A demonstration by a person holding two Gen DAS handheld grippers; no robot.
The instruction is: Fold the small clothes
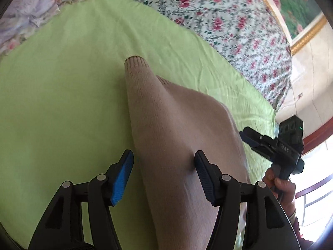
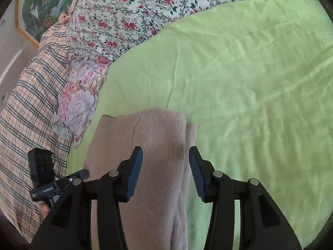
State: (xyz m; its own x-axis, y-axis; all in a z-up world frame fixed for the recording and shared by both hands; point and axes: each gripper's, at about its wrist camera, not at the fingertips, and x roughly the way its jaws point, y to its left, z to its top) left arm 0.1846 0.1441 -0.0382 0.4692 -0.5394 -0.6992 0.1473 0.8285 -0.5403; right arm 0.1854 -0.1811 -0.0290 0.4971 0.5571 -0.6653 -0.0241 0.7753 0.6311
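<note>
A beige knit garment (image 1: 177,137) lies on the light green sheet (image 1: 62,83), with one sleeve folded over its body and the ribbed cuff pointing away. My left gripper (image 1: 164,158) is open, its jaws astride the sleeve just above the cloth, gripping nothing. In the right wrist view the same garment (image 2: 154,145) lies folded with its edge between the jaws. My right gripper (image 2: 165,158) is open over that edge and empty. Each gripper shows in the other's view, the right one (image 1: 249,139) at the garment's far side and the left one (image 2: 83,174) at the left.
A floral quilt (image 1: 229,20) is heaped along the far side of the bed. A plaid cloth (image 2: 31,104) and a flowered pillow (image 2: 79,95) lie at the left. A framed picture (image 1: 295,6) hangs on the wall. The green sheet (image 2: 249,83) stretches to the right.
</note>
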